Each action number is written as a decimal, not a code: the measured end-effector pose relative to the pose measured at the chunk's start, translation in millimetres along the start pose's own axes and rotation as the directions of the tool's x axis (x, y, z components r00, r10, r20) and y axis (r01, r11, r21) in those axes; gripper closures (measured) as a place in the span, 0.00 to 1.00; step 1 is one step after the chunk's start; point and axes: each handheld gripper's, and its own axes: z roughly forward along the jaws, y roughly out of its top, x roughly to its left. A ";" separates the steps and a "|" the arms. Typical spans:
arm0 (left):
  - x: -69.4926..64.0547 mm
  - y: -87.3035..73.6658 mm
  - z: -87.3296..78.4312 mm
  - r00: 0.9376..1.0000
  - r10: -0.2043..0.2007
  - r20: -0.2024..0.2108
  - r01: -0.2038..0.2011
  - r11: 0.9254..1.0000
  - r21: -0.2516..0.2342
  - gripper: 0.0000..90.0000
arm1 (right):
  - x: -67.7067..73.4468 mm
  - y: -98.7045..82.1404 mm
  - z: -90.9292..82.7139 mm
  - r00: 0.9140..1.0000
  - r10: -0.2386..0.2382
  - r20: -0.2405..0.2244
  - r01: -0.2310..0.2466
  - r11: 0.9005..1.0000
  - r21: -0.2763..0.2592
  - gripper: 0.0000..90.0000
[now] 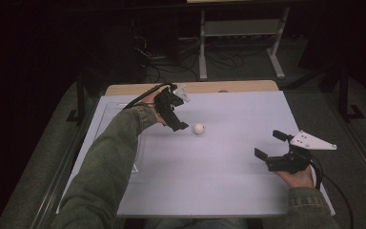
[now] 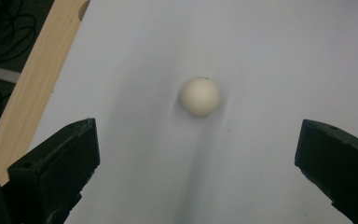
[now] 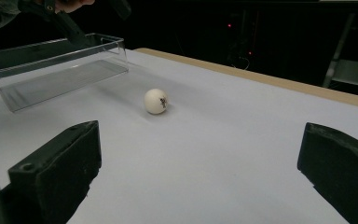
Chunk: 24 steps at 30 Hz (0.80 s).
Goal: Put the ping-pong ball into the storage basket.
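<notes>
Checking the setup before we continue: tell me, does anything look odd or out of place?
Nothing stands out. The white ball lies loose on the table, outside the clear tray, intact apart from a small dark mark. Both grippers have their jaws apart.

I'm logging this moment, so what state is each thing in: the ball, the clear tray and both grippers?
ball: loose on the table, untouched
clear tray: upright, empty
left gripper: open, above and beside the ball
right gripper: open, holding nothing, well away from the ball
</notes>
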 end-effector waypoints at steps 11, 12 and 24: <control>1.7 3.9 9.8 1.000 0.003 0.027 -0.003 1.000 0.025 0.00 | 0.2 0.1 -0.6 1.000 0.000 -0.001 0.000 1.000 0.000 0.00; 2.3 4.0 10.6 1.000 0.004 0.028 -0.005 1.000 0.029 0.00 | 0.1 0.1 -0.6 1.000 0.001 -0.001 -0.001 1.000 0.000 0.00; 3.9 5.8 23.9 0.999 0.002 0.043 -0.005 0.998 0.059 0.00 | -0.2 0.3 -1.2 1.000 0.002 -0.002 -0.002 1.000 -0.001 0.00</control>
